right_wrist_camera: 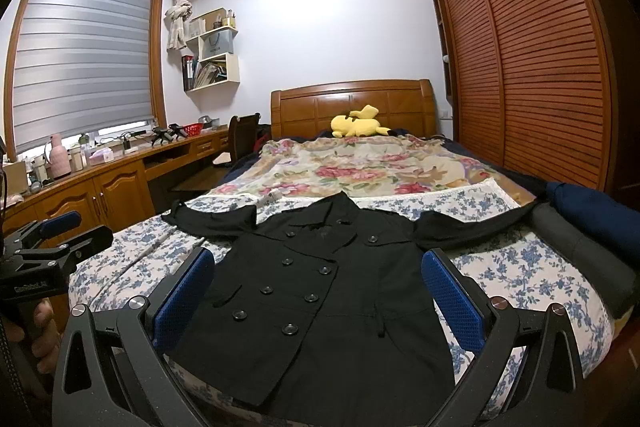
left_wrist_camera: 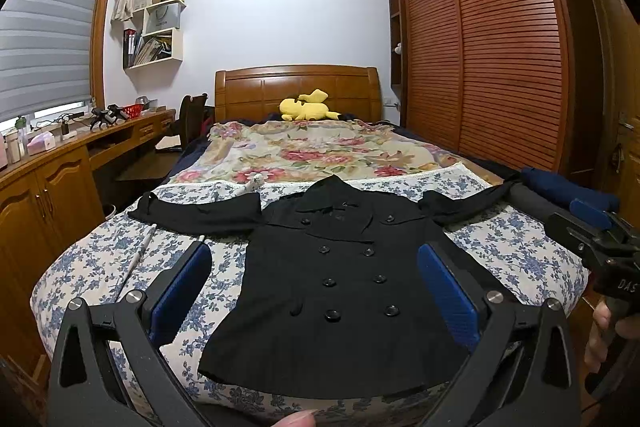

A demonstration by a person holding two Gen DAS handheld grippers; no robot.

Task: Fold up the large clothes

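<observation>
left wrist view shows the left gripper (left_wrist_camera: 314, 291) spread wide and empty above the black double-breasted coat (left_wrist_camera: 336, 279) lying flat just ahead between its fingers, the right gripper (right_wrist_camera: 318, 295) likewise, so a shallow pinch could snag the floral sheet (left_wrist_camera: 104, 259).

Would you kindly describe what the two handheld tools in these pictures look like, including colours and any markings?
Both are matte black frames with cut-out triangular links and silver round pivot bolts. Each left tool and right tool carries two fingers faced with blue, finely dotted pads. Seen from the side, the right tool's body bears white lettering starting "DAS"; the left one's is too small to read for certain. No sleeves or cables are clearly visible.
</observation>
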